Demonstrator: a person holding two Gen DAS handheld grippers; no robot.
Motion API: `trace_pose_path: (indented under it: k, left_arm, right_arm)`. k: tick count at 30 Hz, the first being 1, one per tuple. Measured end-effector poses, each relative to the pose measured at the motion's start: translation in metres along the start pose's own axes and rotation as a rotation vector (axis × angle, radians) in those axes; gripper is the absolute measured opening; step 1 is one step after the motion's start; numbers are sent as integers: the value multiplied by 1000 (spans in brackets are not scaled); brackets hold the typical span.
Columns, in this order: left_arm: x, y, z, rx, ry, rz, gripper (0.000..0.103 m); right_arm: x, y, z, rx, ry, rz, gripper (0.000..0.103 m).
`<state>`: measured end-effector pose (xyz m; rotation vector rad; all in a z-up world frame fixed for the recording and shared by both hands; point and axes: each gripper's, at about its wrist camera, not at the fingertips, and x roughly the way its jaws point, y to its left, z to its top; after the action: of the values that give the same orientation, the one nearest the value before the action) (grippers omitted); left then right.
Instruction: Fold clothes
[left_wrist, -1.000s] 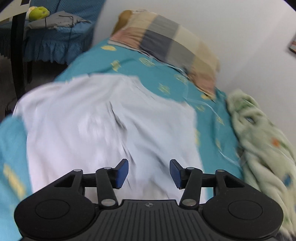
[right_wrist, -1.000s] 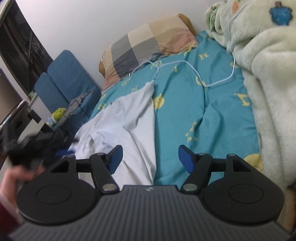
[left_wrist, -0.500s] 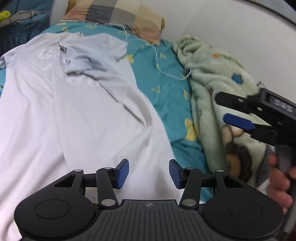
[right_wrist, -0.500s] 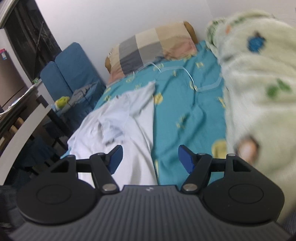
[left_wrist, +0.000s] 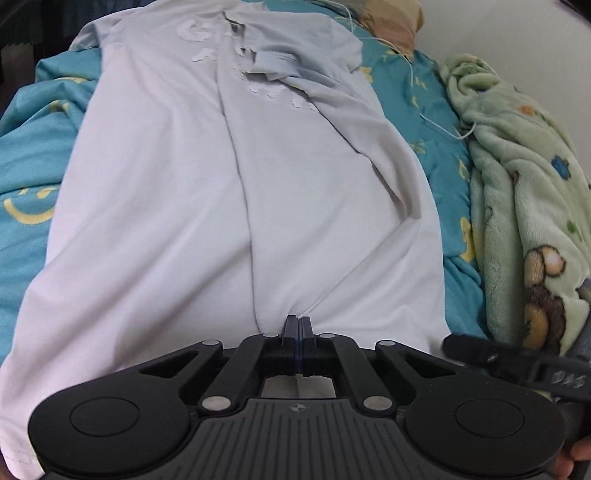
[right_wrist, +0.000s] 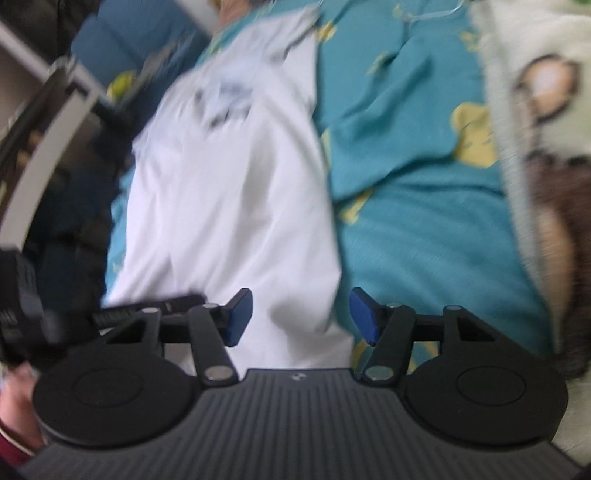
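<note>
Left gripper (left_wrist: 299, 323) pinches the white shirt's (left_wrist: 229, 192) hem while the right gripper (right_wrist: 301, 314) closes around its corner, ready to lift.

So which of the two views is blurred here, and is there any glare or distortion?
Left wrist view: sharp, no glare, soft even light; the fisheye bows the shirt and bed sheet outward. Right wrist view: motion blur smears the shirt and blanket, while the right gripper itself looks crisp.
</note>
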<state>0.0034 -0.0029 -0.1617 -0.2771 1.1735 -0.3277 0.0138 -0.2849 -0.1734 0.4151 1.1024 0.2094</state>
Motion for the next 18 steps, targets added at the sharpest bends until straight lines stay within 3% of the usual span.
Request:
trace_pose_path:
  k: [2, 4, 8, 11, 13, 16, 18]
  left_arm:
    - [-3, 3, -1, -13, -5, -17, 1]
    - [-6, 7, -1, -27, -9, -40, 1]
    - [-22, 16, 1, -63, -50, -136, 7]
    - [-41, 17, 7, -69, -108, -224, 21]
    - [-51, 18, 8, -72, -125, -285, 25]
    - [-51, 6, 7, -73, -129, -321, 35]
    - [-48, 6, 7, -70, -123, -316, 40]
  right_arm:
    - [2, 6, -3, -22, 34, -20, 10]
    - [-1, 13, -6, -46, 50, -34, 4]
    - [-16, 45, -21, -189, 16, -28, 3]
    - [-10, 75, -36, -330, 49, -38, 4]
    - [0, 86, -44, -368, 92, -29, 4]
    - [7, 89, -44, -355, 132, -18, 5]
    - [1, 88, -42, -342, 112, -8, 6]
